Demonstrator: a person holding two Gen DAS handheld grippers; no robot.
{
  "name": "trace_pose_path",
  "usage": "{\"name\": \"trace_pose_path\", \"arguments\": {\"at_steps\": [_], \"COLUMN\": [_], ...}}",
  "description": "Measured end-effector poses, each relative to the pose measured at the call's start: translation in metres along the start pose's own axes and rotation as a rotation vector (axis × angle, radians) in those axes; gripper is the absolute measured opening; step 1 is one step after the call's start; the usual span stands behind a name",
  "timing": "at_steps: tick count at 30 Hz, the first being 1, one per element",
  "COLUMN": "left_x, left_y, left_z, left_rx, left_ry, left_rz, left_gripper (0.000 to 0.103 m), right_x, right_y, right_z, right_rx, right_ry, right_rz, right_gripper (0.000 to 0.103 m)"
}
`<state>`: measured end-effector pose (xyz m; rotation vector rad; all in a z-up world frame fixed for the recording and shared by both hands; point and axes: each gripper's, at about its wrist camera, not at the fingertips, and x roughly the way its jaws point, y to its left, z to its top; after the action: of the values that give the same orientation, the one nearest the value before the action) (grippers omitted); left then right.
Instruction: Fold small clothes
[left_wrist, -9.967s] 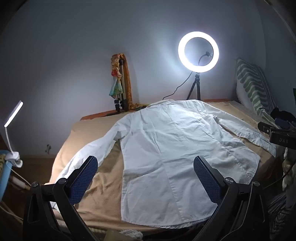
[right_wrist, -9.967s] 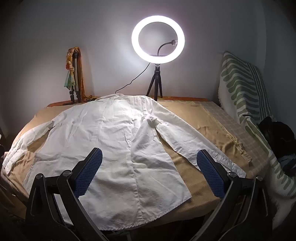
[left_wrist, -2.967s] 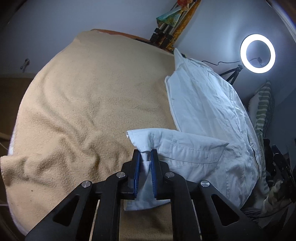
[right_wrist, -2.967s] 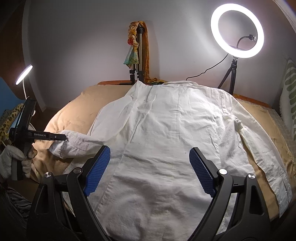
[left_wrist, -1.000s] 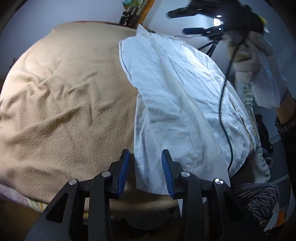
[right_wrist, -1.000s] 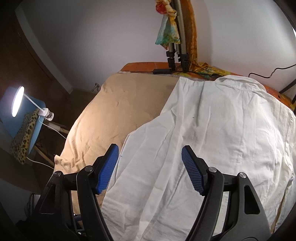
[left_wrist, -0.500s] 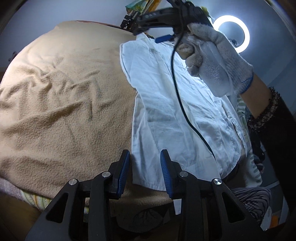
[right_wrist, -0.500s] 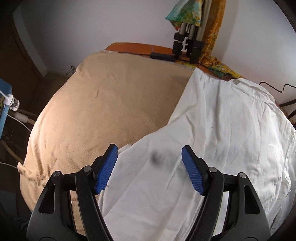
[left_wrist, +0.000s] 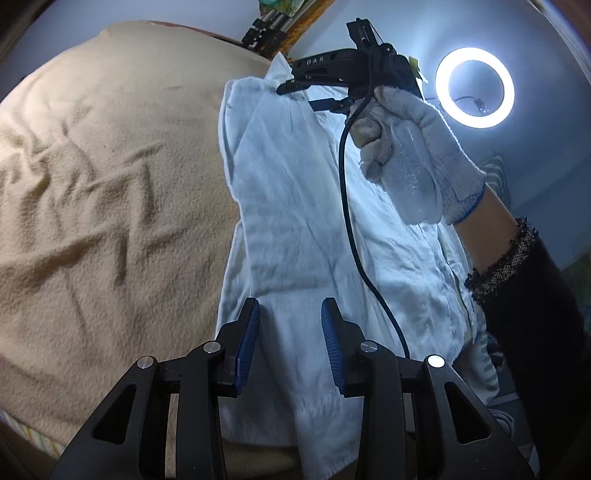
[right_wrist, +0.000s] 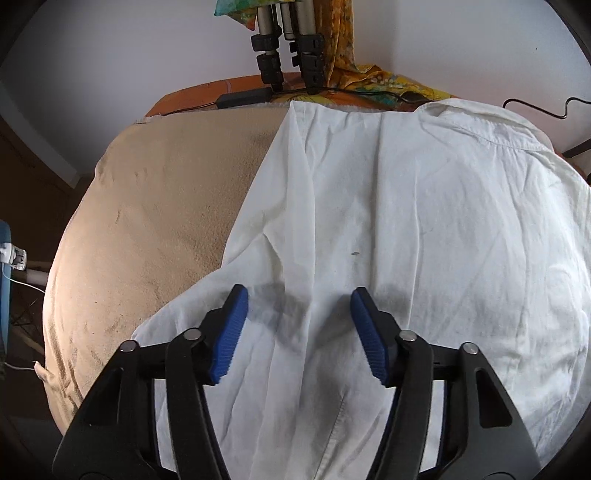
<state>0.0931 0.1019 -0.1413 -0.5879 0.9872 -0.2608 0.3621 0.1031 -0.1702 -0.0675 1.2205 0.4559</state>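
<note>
White shirt (right_wrist: 406, 229) lies rumpled on the tan blanket (right_wrist: 155, 206), one side folded inward; both grippers, left (left_wrist: 290, 347) and right (right_wrist: 299, 328), hover spread above it, grasping nothing.

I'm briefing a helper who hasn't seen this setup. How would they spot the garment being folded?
Look at the bed covered by a tan fleece blanket. On its right half lies the white shirt, collar toward the wall by the tripod legs. It is the only white, smooth woven cloth there, with its near sleeve already folded in over the body.
</note>
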Motion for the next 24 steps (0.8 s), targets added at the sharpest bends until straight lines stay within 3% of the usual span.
{"name": "trace_pose_path", "arguments": {"at_steps": [1,2,3,4,6,11,18,24], "left_x": [0.001,0.001,0.000,-0.001,-0.007,-0.001,0.011,0.009], "left_y": [-0.002,-0.004,-0.001,0.001,0.008,0.020,0.010,0.010], "left_z": [0.002,0.003,0.004,0.005,0.005,0.010,0.014,0.019], "left_rx": [0.012,0.022,0.025,0.016,-0.017,-0.087,-0.057,-0.044], "left_ry": [-0.006,-0.013,-0.018,-0.025,-0.062,-0.037,-0.048,-0.072], "left_rz": [0.010,0.023,0.039,0.057,0.080,0.044,0.028,0.046], "left_gripper": [0.030,0.027,0.015,0.009,0.009,0.011,0.011,0.001], "right_x": [0.000,0.001,0.001,0.000,-0.001,-0.005,-0.010,-0.018], "right_y": [-0.001,-0.002,-0.004,-0.006,-0.009,-0.013,-0.015,-0.015], "right_z": [0.001,0.002,0.002,0.003,0.004,0.004,0.007,0.010], "right_rx": [-0.001,0.001,0.010,0.020,0.030,0.022,0.015,-0.003], "right_ry": [-0.006,-0.009,-0.011,-0.012,-0.020,-0.034,-0.047,-0.074], "right_rz": [0.009,0.022,0.036,0.050,0.076,0.108,0.130,0.113], "right_gripper": [0.044,0.031,0.017,0.014,0.008,0.005,0.004,0.003]}}
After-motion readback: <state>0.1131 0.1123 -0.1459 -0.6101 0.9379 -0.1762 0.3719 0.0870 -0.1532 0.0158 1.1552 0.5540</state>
